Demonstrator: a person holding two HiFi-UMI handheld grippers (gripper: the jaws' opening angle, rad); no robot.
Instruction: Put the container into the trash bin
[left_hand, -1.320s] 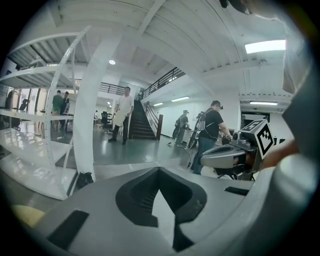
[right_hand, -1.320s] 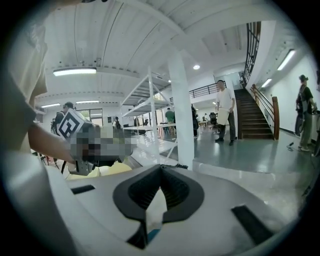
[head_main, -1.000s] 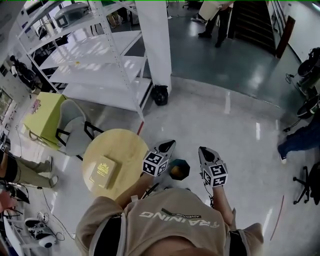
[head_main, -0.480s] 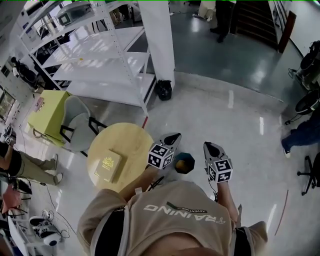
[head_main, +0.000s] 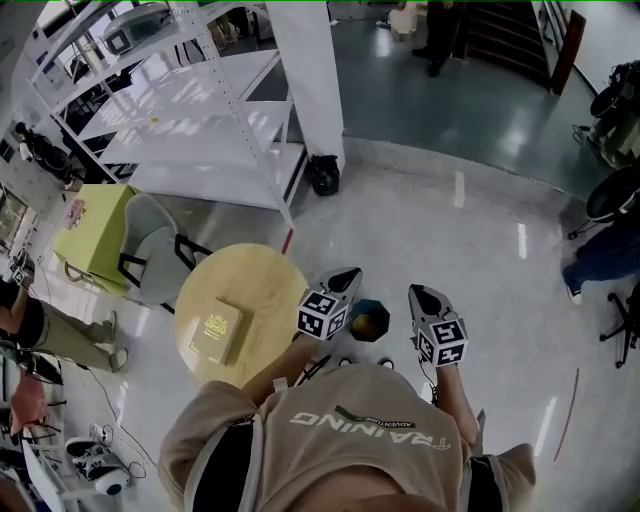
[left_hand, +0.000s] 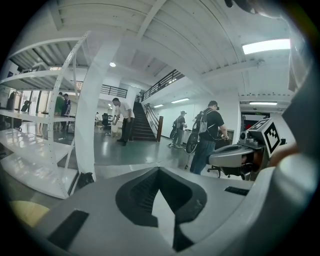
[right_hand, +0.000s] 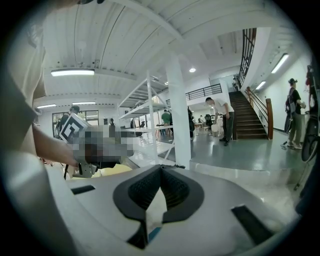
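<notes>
A small dark hexagonal trash bin (head_main: 370, 321) stands on the floor, just right of the round yellow table (head_main: 250, 280). Something orange-brown shows inside the bin. A flat yellow box (head_main: 217, 332) lies on the table's left part. My left gripper (head_main: 349, 274) is over the table's right edge, beside the bin, shut and empty (left_hand: 159, 169). My right gripper (head_main: 415, 292) is just right of the bin, also shut with nothing between its jaws (right_hand: 160, 167). Both point forward and slightly down across the hall.
A white shelving rack (head_main: 200, 120) and a white pillar (head_main: 312, 80) stand ahead, with a black bag (head_main: 324, 176) at the pillar's foot. A grey chair (head_main: 150, 255) and a yellow-green cabinet (head_main: 95, 225) are left of the table. People stand at the far stairs and at both sides.
The head view has shifted a little, so the bin sits slightly higher and further right. My right gripper has drifted slightly. Both grippers stay shut and empty.
</notes>
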